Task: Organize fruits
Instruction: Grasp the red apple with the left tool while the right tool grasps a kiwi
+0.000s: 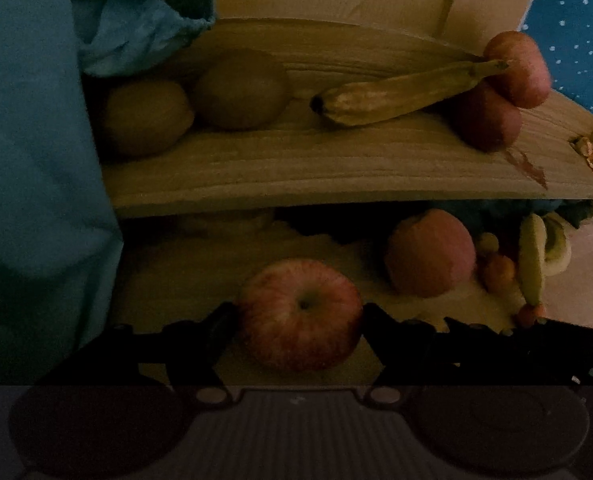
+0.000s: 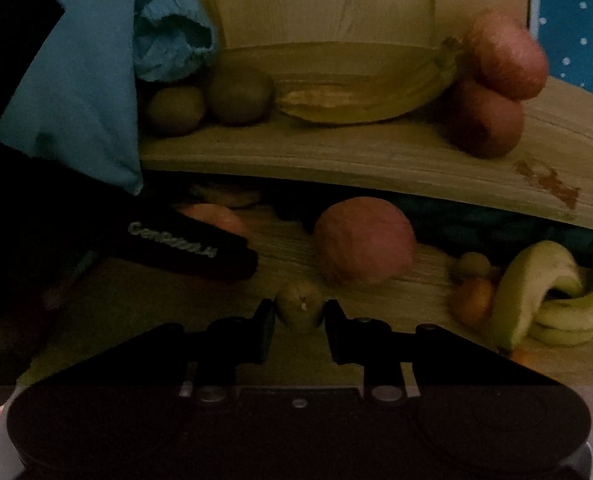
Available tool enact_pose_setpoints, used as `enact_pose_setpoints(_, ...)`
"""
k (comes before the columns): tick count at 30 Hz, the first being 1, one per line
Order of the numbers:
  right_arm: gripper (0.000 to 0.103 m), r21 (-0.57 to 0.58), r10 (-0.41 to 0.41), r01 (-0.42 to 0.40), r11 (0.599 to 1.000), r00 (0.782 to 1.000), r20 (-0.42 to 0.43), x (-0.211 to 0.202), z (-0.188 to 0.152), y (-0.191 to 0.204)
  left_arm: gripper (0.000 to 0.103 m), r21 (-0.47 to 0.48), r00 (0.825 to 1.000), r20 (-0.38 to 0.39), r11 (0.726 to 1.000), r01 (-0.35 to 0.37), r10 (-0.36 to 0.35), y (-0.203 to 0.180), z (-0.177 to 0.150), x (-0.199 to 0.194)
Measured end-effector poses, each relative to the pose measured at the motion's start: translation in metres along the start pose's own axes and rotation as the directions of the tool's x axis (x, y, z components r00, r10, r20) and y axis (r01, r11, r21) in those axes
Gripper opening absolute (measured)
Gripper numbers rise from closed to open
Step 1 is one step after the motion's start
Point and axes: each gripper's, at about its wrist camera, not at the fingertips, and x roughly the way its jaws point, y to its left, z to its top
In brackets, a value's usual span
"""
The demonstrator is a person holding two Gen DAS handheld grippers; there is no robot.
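Dim light falls on a wooden table (image 2: 136,304), where the left claw (image 1: 300,320) is clamped on a striped apple (image 1: 300,314) and the right claw (image 2: 300,314) grips a small kiwi (image 2: 299,308). Just beyond lie another apple (image 2: 364,240), an orange (image 2: 472,300) and loose bananas (image 2: 556,304), seemingly unsorted. Farther back, the raised shelf (image 1: 336,168) already carries two kiwis (image 1: 240,88), a banana (image 1: 396,92) and two stacked apples (image 1: 492,116), beside blue cloth (image 1: 36,120), so sorting looks roughly half done.
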Motion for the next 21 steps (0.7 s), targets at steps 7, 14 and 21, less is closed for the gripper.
enact_pose_setpoints(7, 0.029, 0.017, -0.043, 0.043, 0.999, 0.999, 0.032, -0.039, -0.018, -0.010, 0.073, 0.036, 0.999, 0.011, 0.999, 0.039, -0.039, -0.020, -0.018, -0.023)
enact_pose_setpoints(14, 0.029, 0.059, -0.115, 0.112, 0.992, 0.993, 0.036, -0.070, -0.038, -0.030, 0.073, 0.092, 0.994, -0.012, 0.989, 0.111, -0.111, -0.055, -0.029, -0.035)
enact_pose_setpoints(21, 0.029, 0.088, -0.171, 0.169, 0.982, 0.985, 0.013, -0.096, -0.065, -0.061, 0.073, 0.147, 0.986, -0.046, 0.975, 0.168, -0.163, -0.095, -0.039, -0.037)
